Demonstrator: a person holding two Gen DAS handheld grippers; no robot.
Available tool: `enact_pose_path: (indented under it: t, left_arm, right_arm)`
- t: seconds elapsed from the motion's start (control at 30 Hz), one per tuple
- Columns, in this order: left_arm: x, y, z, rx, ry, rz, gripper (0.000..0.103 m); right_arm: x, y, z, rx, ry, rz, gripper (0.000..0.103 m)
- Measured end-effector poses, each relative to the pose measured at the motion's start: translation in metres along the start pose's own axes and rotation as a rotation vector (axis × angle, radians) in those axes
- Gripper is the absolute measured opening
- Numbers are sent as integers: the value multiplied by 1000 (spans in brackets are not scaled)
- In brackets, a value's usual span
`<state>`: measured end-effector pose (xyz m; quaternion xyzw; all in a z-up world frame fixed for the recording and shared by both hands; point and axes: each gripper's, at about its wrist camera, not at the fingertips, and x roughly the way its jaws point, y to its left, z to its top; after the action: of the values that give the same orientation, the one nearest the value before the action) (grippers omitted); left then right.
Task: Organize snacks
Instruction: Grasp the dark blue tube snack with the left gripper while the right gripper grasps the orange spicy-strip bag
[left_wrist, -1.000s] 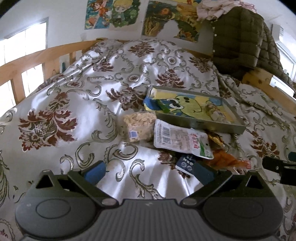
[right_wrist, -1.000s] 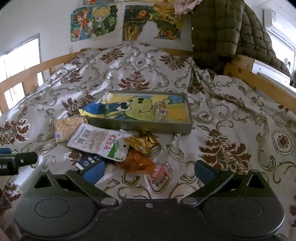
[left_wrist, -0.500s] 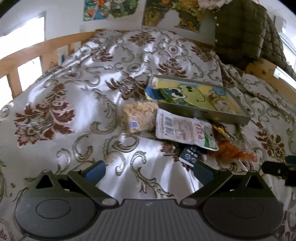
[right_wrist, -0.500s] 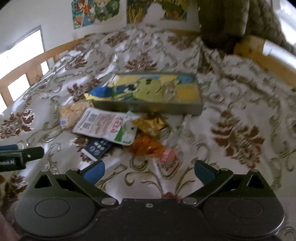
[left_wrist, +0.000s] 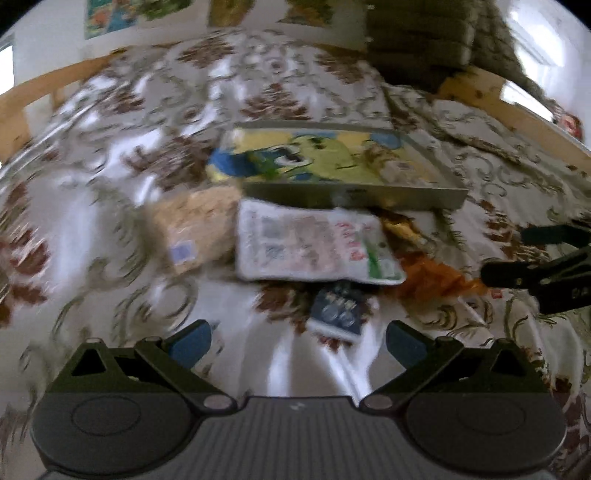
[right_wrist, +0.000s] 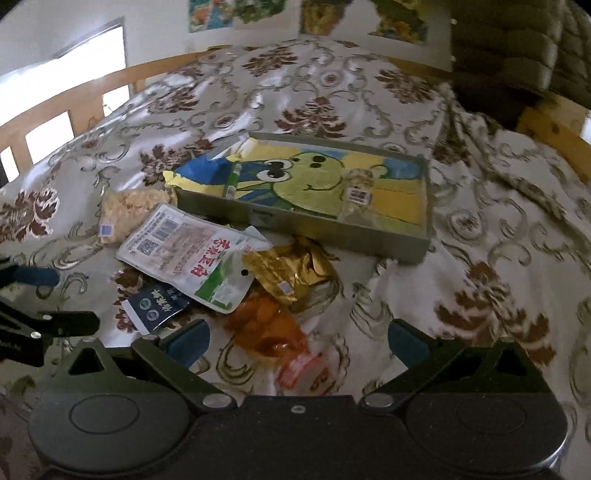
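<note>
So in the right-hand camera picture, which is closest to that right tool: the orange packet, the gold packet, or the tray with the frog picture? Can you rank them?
Seen from the right gripper, whose jaws stand open:
1. Orange packet, right in front, between the jaws.
2. Gold packet, just beyond the orange one.
3. Frog tray, farthest back on the bedspread, a clear packet lying inside it.

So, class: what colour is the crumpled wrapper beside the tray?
Gold wrapper, just in front of the tray; clearest in the right wrist view.

The bedspread (right_wrist: 369, 92) is silvery white with brown floral medallions and grey-gold scrolls. The grey tray (right_wrist: 343, 236) holds a yellow, blue and green cartoon-frog bag (right_wrist: 306, 181). Before it lie a white-red-green pouch (right_wrist: 192, 258), gold wrapper (right_wrist: 291, 269), orange packet (right_wrist: 266, 328) and navy sachet (right_wrist: 155, 302).
</note>
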<state>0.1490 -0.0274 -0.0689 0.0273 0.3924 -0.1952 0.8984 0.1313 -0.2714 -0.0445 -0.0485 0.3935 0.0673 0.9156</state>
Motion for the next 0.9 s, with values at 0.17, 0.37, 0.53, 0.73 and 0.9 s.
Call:
enact_pose_path:
  t: [0.17,0.37,0.53,0.73,0.9]
  left_arm:
    - [23,-9,10,150,1,-108,103]
    - [50,-2,12,143,67,-187,100]
    - [63,4,18,76,76,-223,89]
    - [76,-2,20,77,115,-269,66]
    - [93,-10,27,101,113,-249,55]
  right_arm:
    - [16,-1,2,-134,11,104,102]
    - [34,2,-2,-225,54,94,96]
    - [48,10,-6,-256,75,94,86]
    - [67,28,-7,-331,99,92,73]
    - [79,31,-10,-366,105,88,64]
